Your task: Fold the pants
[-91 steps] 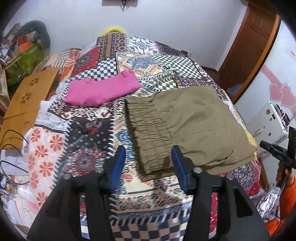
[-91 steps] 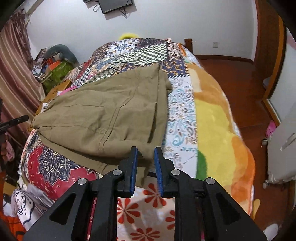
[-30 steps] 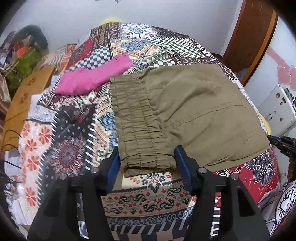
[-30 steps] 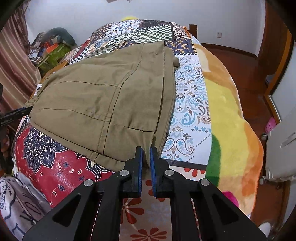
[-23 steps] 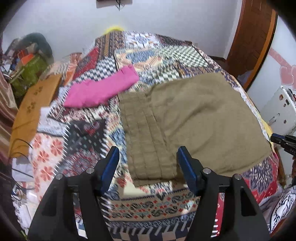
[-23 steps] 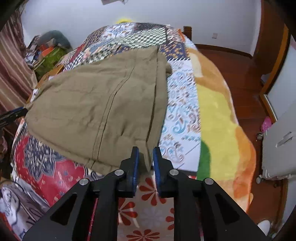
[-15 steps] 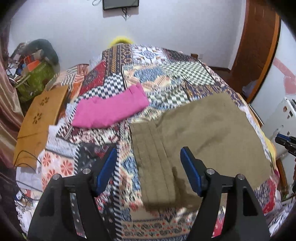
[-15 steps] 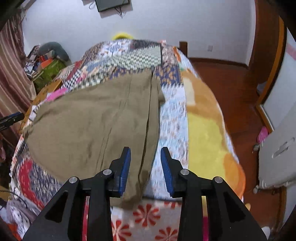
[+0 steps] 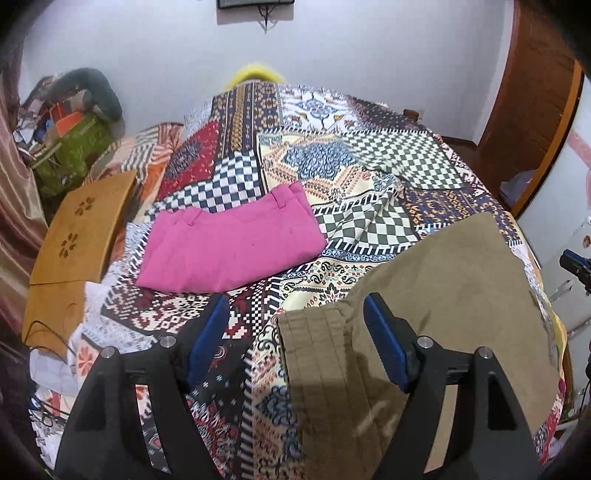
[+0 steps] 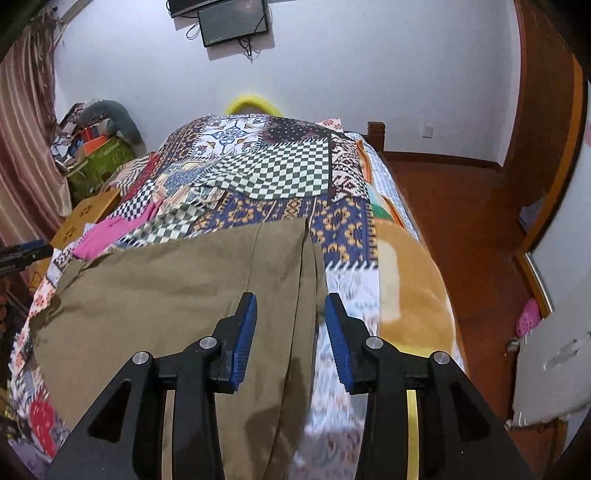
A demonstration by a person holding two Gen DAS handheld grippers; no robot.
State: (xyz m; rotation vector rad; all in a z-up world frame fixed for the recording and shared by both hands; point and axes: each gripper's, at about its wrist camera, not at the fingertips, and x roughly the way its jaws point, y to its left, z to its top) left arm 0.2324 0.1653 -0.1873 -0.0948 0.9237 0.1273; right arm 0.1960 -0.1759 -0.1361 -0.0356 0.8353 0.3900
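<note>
Olive pants (image 9: 443, 295) near edge cut off, blurred; monitor (image 9: 255, 3) cropped.

I see a bed covered with a patchwork quilt of many patterns (image 9: 314, 162). A folded pink garment (image 9: 229, 247) lies flat on it. A light wooden board with flower cut-outs (image 9: 83, 236) stands beside the bed, near a green bag (image 9: 74, 155) among piled things. A dark flat screen (image 10: 232, 20) hangs on the white wall, and the floor is red-brown wood (image 10: 461, 206).
</note>
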